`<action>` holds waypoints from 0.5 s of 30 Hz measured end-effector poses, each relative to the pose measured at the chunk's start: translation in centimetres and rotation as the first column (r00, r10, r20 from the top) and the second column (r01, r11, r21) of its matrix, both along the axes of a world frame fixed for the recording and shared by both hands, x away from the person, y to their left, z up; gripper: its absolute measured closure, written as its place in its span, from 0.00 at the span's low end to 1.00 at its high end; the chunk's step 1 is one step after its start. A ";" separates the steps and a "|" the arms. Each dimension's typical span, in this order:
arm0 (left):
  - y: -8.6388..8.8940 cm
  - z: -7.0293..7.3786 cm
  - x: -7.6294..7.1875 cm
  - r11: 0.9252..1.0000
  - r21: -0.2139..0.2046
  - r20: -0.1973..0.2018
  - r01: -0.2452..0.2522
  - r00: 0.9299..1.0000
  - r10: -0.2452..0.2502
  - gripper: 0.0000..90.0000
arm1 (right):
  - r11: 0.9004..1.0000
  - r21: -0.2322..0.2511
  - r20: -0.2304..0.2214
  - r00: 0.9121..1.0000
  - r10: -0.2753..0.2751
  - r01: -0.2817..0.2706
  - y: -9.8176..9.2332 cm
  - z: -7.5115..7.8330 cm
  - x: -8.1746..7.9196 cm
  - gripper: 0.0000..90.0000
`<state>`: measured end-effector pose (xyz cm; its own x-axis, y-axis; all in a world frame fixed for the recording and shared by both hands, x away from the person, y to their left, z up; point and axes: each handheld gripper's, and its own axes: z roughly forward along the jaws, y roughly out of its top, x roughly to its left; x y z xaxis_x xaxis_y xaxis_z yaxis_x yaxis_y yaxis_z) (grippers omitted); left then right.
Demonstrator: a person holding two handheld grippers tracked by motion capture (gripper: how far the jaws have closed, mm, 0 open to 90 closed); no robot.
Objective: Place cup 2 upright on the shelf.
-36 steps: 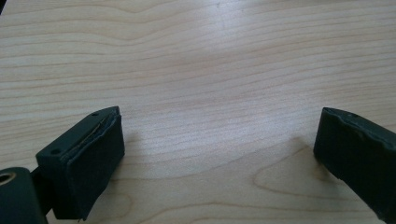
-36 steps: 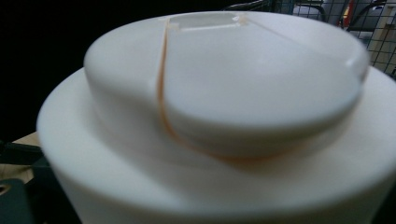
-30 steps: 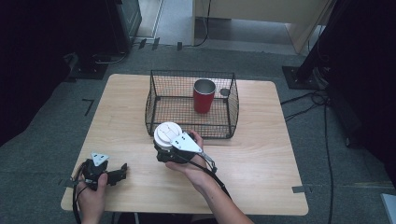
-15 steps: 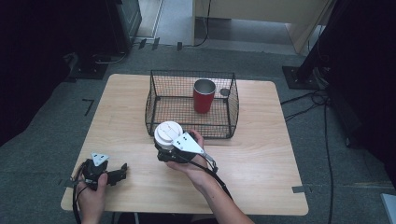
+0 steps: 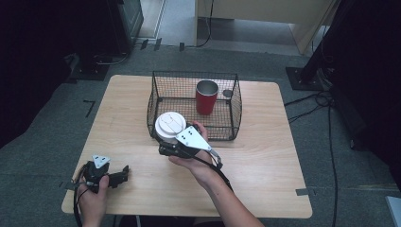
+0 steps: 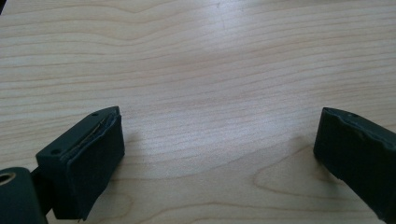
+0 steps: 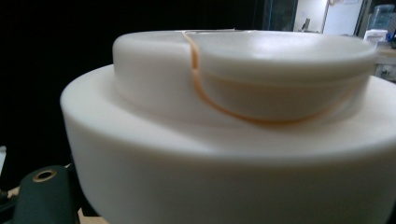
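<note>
A white cup with a white lid (image 5: 170, 125) is held just in front of the wire basket's near wall, with my right gripper (image 5: 166, 144) shut on it below the lid. In the right gripper view the lid (image 7: 233, 140) is very close and hides most of both jaws. My left gripper (image 5: 124, 172) rests at the table's front left corner in a person's hand. Its jaws stand wide open over bare wood (image 6: 219, 154) with nothing between them.
A black wire basket (image 5: 156, 94) stands at the middle back of the wooden table (image 5: 265, 179). Inside it, toward the right, is an upright red cup (image 5: 206, 97), with a small dark round thing (image 5: 227, 93) beside it. Dark floor and cables surround the table.
My right gripper has lifted the white cup a little, toward the basket's rim. The left gripper has stayed where it was.
</note>
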<state>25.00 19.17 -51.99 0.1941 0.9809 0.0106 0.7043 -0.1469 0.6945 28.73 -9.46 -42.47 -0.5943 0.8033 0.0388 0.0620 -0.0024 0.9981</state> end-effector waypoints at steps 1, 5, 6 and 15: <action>0.0 0.0 0.0 1.000 -0.002 0.001 -0.001 1.000 0.001 0.03 | 1.000 0.008 0.004 1.000 -0.003 0.003 0.0 0.3 0.1 0.17; 0.0 0.0 0.0 1.000 -0.001 0.000 -0.001 1.000 0.001 0.03 | 1.000 0.019 0.025 1.000 -0.002 0.002 0.1 1.1 0.4 0.17; 0.0 0.0 0.0 1.000 -0.001 0.000 -0.001 1.000 0.001 0.03 | 1.000 0.028 0.040 0.999 -0.001 0.000 0.1 1.6 0.6 0.17; 0.0 0.0 0.0 1.000 -0.001 0.000 -0.001 1.000 0.001 0.03 | 0.997 0.073 0.095 0.995 -0.005 -0.002 0.2 3.8 1.5 0.17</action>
